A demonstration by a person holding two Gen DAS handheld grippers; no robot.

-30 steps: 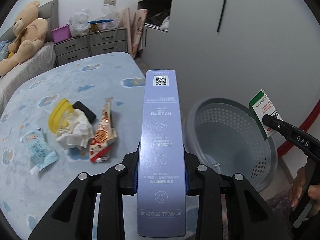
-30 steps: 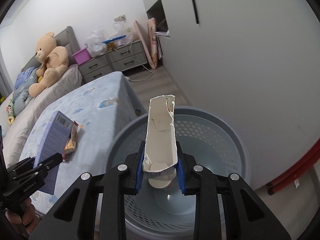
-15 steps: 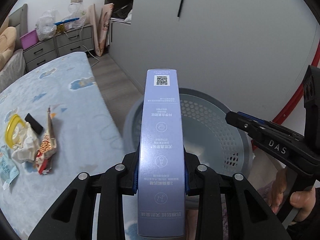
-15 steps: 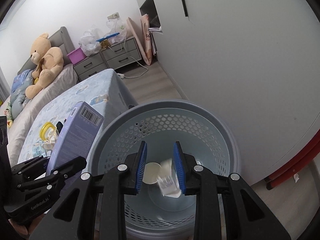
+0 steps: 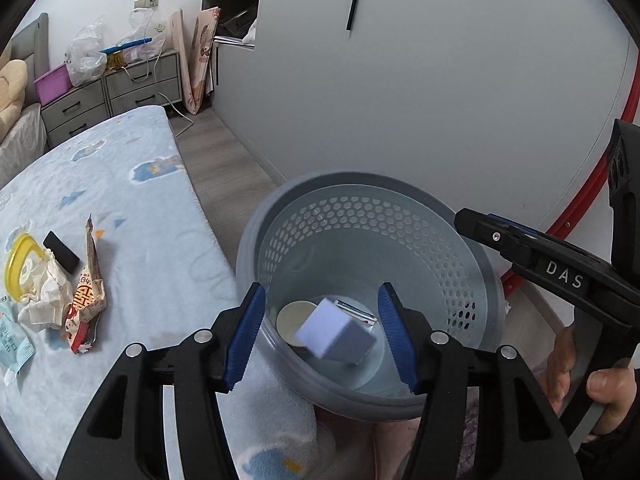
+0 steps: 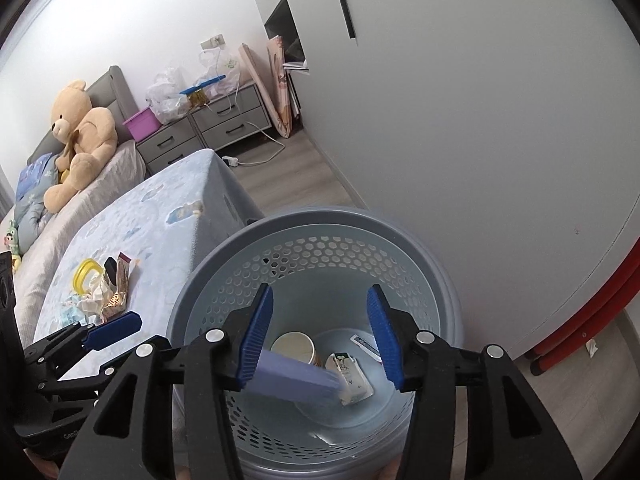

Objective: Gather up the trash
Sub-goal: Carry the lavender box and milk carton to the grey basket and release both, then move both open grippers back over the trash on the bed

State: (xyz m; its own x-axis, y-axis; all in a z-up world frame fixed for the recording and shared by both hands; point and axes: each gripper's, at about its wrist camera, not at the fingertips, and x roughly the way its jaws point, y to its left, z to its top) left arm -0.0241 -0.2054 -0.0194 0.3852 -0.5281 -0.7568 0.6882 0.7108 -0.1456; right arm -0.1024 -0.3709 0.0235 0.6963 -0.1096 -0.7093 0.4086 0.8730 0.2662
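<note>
- Litter still on the blue fleece blanket (image 5: 132, 216), left of the basket: a yellow ring lid (image 5: 14, 268), crumpled tissue (image 5: 48, 296), a small black block (image 5: 61, 257), a red-and-white snack wrapper (image 5: 89, 288) and a pale blue sachet (image 5: 12, 338), all bunched together well back from the blanket's edge.
- The right wrist view alone shows the teddy bear (image 6: 78, 140) on the bed and the left gripper's blue pad from outside; the left wrist view alone shows a hand (image 5: 608, 384) on the right gripper's handle.
- The left gripper (image 5: 322, 336) has just been opening; its ribbed blue pads stand apart over the basket rim and touch nothing.
- The lavender carton (image 5: 334, 334) lies loose inside the basket, tilted, beside a paper cup (image 6: 294, 348) and a torn white carton (image 6: 352, 376).
- The round grey laundry basket (image 6: 320, 248) has a smooth rim and walls pierced with hexagonal holes; it stands just beside the blanket's edge, with the grey wardrobe wall near behind it.
- The right gripper (image 6: 320, 336) has also just been opening; its jaws are spread and hold nothing, above the basket's mouth.
</note>
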